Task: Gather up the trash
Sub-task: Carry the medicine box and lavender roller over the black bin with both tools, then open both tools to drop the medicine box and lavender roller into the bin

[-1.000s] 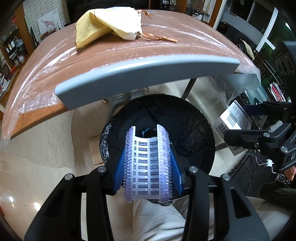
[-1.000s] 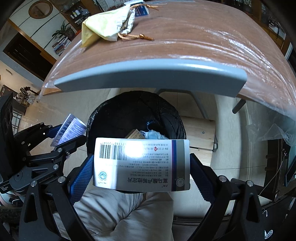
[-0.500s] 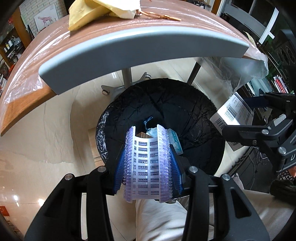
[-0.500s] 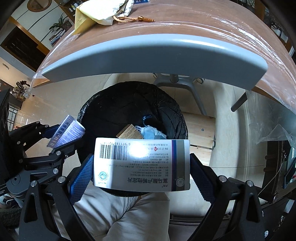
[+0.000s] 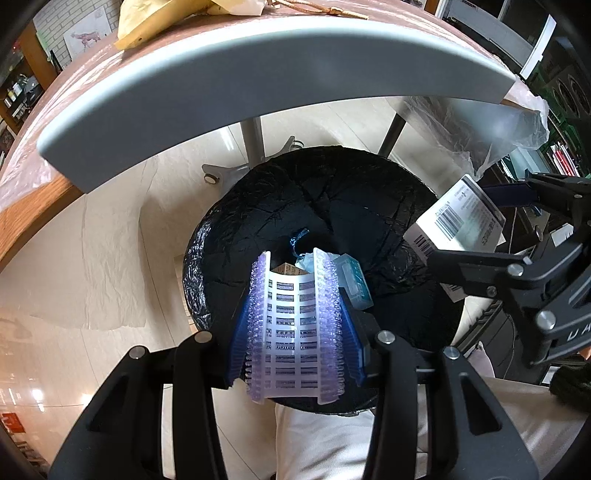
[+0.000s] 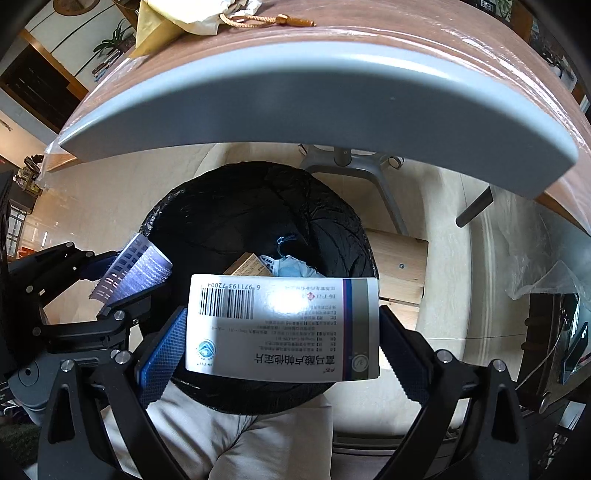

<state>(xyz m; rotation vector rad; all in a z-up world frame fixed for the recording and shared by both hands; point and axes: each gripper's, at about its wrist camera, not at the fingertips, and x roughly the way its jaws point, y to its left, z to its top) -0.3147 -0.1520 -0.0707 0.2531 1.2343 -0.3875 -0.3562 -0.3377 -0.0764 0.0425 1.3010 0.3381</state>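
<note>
My left gripper [image 5: 293, 295] is shut on a white and purple bristled hair roller [image 5: 293, 325] and holds it over the near rim of a black-lined trash bin [image 5: 258, 206]. My right gripper [image 6: 282, 328] is shut on a white medicine box [image 6: 282, 328] with a barcode, held over the bin [image 6: 221, 206] as well. In the bin lie a small brown carton [image 6: 247, 266], a blue mask [image 6: 291, 267] and a light blue box [image 5: 354, 282]. The right gripper with its box [image 5: 454, 221] shows at the right of the left wrist view; the left gripper with the roller [image 6: 133, 271] shows at the left of the right wrist view.
The grey edge of a plastic-covered wooden table [image 5: 258, 62] overhangs the far side of the bin. A yellow cloth pouch [image 6: 173, 18] with a cord lies on it. A grey chair base [image 6: 343, 162] and a wooden board [image 6: 402, 266] are on the floor beyond. My trouser leg [image 6: 236, 443] is below.
Both grippers have moved down and forward under the table edge, closer over the bin, so more of its contents show. Both still hold their items.
</note>
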